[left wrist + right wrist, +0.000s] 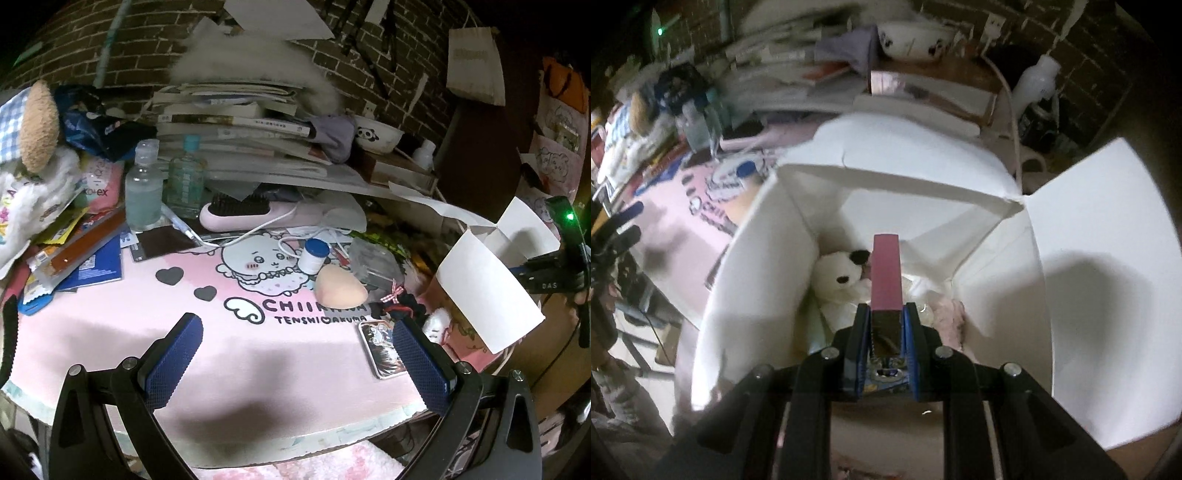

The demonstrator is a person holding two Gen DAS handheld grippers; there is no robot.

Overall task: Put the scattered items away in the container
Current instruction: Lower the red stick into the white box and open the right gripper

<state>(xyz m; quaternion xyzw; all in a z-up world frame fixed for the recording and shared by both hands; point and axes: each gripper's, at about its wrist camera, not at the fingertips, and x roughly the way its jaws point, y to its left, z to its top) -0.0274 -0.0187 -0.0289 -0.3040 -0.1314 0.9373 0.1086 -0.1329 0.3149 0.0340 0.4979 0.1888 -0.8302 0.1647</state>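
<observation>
Right jaws: the right gripper (885,314) is clamped tight on a slim pink box (885,273), which sticks out forward between the blue pads and points steeply down into the white carton (1082,280).
Left jaws: the left gripper (295,354) stands wide apart with nothing between the pads, above the near edge of the pink mat (110,314).
White carton: flaps open, standing off the right end of the mat; inside lie a white plush toy (838,280) with black ear and nose, just left of the pink box, and something pale pink at the right that is too blurred to name.
Bench: covered by the pink mat, printed with a white cartoon animal and black hearts.
Still on the mat: a peach sponge (340,290), a small white bottle with a blue cap (314,254) just behind the sponge, a picture card (382,347) near the carton, and a pink hairbrush (247,214) with a white cord at the back of the mat.
Behind the mat: two clear bottles (162,188), a heap of books and papers (236,125), and a white bowl (376,136) with a panda on it.
Room: dark brick wall (74,48) behind the heap; dim light.
Writing: the mat reads "TENSHI" and "AKUMA" under a partly hidden word beginning "CHII"; a pink pack left of the bottles shows letters ending "ex".
</observation>
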